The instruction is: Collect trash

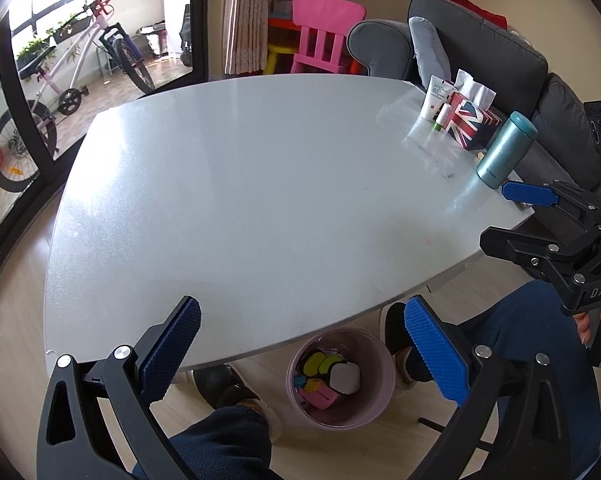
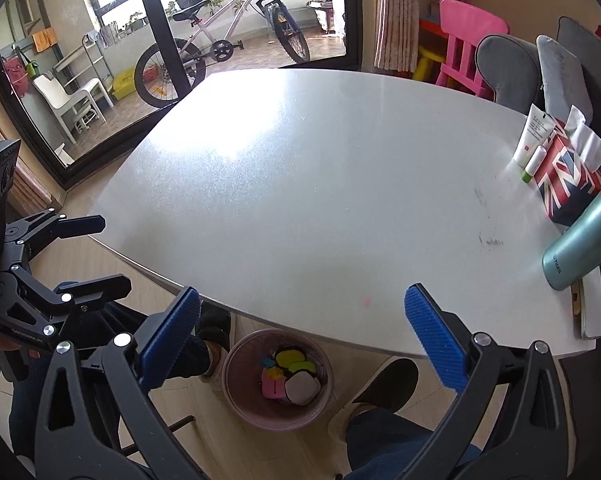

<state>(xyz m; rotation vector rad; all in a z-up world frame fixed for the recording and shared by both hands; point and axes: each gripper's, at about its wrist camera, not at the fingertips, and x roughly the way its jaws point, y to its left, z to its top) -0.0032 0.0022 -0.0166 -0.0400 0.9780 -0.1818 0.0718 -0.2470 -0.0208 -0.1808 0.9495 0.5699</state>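
A mauve bin stands on the floor just beyond the near edge of the white table. Inside it lie several coloured scraps in yellow, pink and white. My left gripper hovers open over the table's near edge, above the bin, holding nothing. My right gripper is open too and empty, a little to the right of the left one. No loose trash shows on the tabletop.
At the table's right end stand a Union Jack tissue box, a teal flask, a white tube and a small stick. A person's legs and slippered feet flank the bin. A grey sofa lies behind.
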